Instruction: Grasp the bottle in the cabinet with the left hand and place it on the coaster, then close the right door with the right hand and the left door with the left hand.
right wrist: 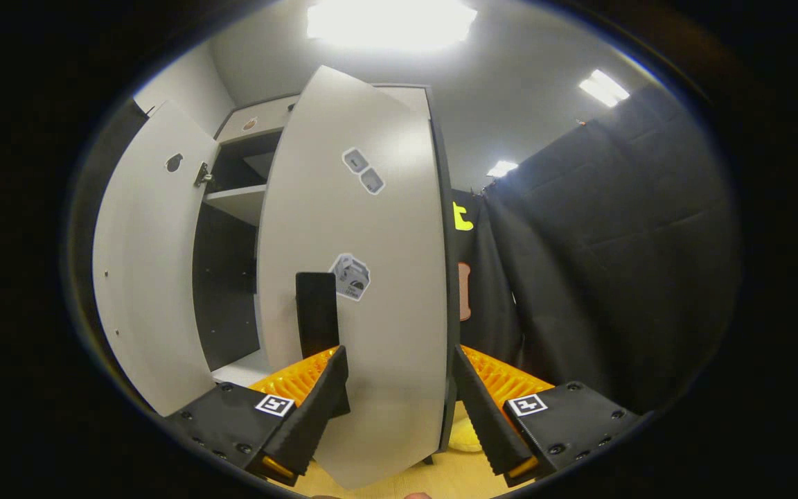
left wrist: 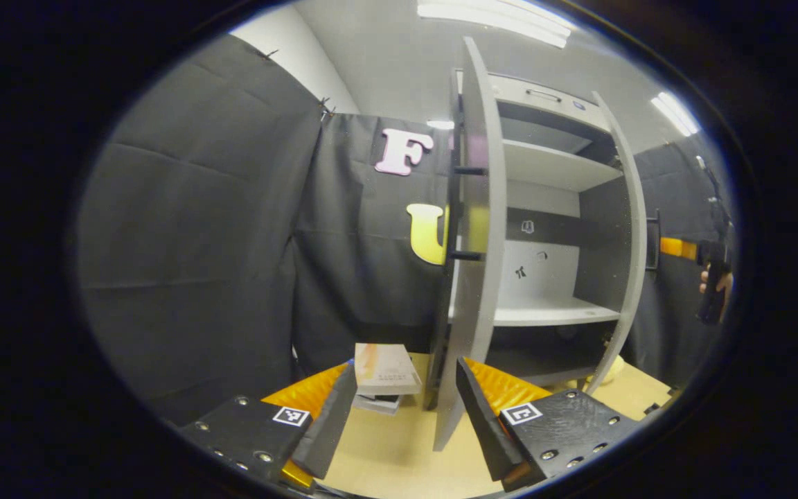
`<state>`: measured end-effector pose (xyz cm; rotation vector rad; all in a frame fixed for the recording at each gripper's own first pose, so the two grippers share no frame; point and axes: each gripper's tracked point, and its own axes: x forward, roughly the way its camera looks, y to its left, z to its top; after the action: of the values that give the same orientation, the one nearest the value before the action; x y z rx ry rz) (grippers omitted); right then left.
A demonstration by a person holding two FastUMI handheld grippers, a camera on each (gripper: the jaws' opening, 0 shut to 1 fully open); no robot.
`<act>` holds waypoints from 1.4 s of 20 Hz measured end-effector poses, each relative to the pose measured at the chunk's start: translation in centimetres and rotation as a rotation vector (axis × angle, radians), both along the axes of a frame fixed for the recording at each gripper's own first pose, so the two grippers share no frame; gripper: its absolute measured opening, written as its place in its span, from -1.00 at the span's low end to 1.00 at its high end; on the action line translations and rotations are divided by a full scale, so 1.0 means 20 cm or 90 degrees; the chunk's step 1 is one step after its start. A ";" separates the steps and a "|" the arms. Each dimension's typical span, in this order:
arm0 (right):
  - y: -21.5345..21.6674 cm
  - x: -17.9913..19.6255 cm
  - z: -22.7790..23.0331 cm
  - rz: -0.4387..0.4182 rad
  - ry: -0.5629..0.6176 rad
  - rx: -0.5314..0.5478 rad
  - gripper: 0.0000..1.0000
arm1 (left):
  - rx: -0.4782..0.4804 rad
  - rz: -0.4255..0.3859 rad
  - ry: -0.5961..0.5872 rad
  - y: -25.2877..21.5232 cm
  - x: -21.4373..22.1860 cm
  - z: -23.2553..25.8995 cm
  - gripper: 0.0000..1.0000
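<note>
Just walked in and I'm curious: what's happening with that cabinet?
A person holds a gripper in each hand at a grey cabinet with both doors open. The right gripper, jaws open, is up against the right door. The left gripper, also open, faces the left door's edge. The shelves look empty.

I am working in a recording booth, not a lived-in home. Black cloth [left wrist: 198,229] hangs as walls on both sides, pinned at the top against a plain white room wall [left wrist: 295,62]. Strip lights [left wrist: 496,15] run across a bare white ceiling [right wrist: 510,104]. A grey cabinet [left wrist: 551,173] with open doors and bare shelves stands on a light wooden table [left wrist: 399,450], like a staged household prop. Small stickers [right wrist: 363,170] mark one door, as on test furniture.
</note>
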<state>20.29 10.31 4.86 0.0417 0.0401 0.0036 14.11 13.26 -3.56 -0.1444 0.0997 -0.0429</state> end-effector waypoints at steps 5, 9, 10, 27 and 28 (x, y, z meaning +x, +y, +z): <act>-0.08 -0.11 -0.10 -0.014 0.018 -0.007 0.87 | 0.019 0.053 -0.035 0.15 0.27 0.23 0.83; -0.29 -0.21 -0.20 -0.049 0.047 -0.008 0.92 | 0.036 0.051 -0.065 0.07 0.42 0.38 0.83; -0.35 -0.23 -0.22 -0.059 0.054 -0.007 0.92 | 0.059 0.068 -0.073 0.09 0.44 0.40 0.83; -0.81 -0.40 -0.30 -0.108 0.082 -0.002 0.91 | 0.082 -0.022 -0.103 -0.48 0.39 0.46 0.73; -0.83 -0.42 -0.30 -0.110 0.084 -0.004 0.91 | 0.077 -0.024 -0.104 -0.51 0.40 0.46 0.73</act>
<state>11.92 -6.29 -1.15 0.0394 0.1682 -0.1721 22.16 3.00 5.58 -0.0174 -0.0587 -0.0858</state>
